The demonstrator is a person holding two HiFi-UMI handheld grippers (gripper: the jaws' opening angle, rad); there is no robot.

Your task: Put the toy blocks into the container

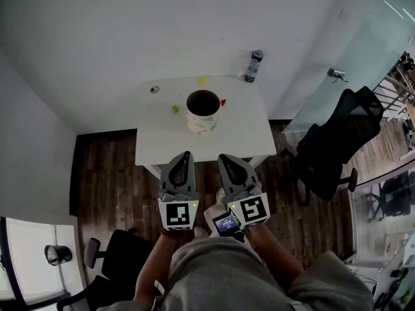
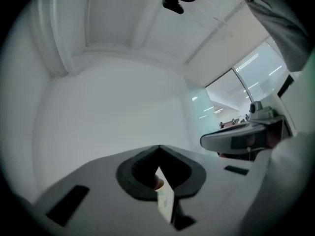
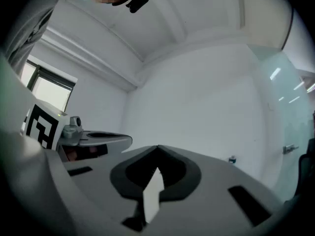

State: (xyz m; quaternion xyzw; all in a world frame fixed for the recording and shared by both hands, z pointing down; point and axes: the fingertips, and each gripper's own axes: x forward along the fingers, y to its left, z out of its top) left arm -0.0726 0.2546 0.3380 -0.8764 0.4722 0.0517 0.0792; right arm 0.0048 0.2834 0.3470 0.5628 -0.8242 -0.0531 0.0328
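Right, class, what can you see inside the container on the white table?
The container shows only a dark interior; no block is visible, but its bottom is in shadow. The yellow block, green block and red block lie outside on the table.

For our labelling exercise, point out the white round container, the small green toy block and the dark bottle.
White round container (image 1: 201, 124): head view, outer wall.
Small green toy block (image 1: 175, 109): head view, its top.
Dark bottle (image 1: 253, 66): head view, mid-body.

text: none legible | left gripper (image 1: 186, 155) cube (image 1: 179, 214), right gripper (image 1: 224, 158) cube (image 1: 251, 210): square marker codes only | screen (image 1: 226, 223): unreadable
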